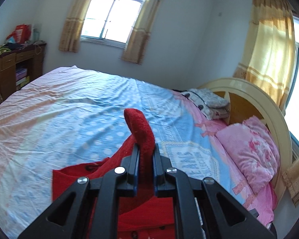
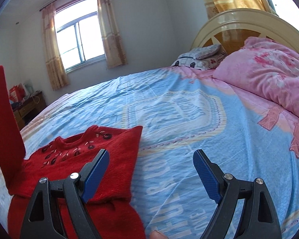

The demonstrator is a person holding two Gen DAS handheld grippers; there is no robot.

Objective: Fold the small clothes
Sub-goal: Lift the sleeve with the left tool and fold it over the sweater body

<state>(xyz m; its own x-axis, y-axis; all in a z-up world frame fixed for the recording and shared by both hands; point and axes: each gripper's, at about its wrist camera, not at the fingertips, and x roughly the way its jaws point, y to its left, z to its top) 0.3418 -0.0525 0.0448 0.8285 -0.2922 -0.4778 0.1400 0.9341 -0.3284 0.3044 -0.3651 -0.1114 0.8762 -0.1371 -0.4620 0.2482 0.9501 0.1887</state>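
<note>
Red knit sweater (image 2: 83, 159) flat on the bed (image 2: 189, 119), neckline away from the right claw (image 2: 151, 171), which hovers with fingers spread wide over its right edge. Sleeve (image 1: 140, 131) lifted upright, pinched in the left claw (image 1: 146, 149). Dark bead decoration below collar.

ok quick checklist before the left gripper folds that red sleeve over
1. Left gripper shut on the sleeve: ok.
2. Sleeve lifted off the bed: ok, it stands up at the left edge of the right wrist view.
3. Red sweater body lying flat, front up: ok.
4. Right gripper open and holding nothing: ok.
5. Right gripper out of the fold path: not ok, its left finger hangs over the body.
6. Bed sheet beside the sweater free of other things: ok.
</note>
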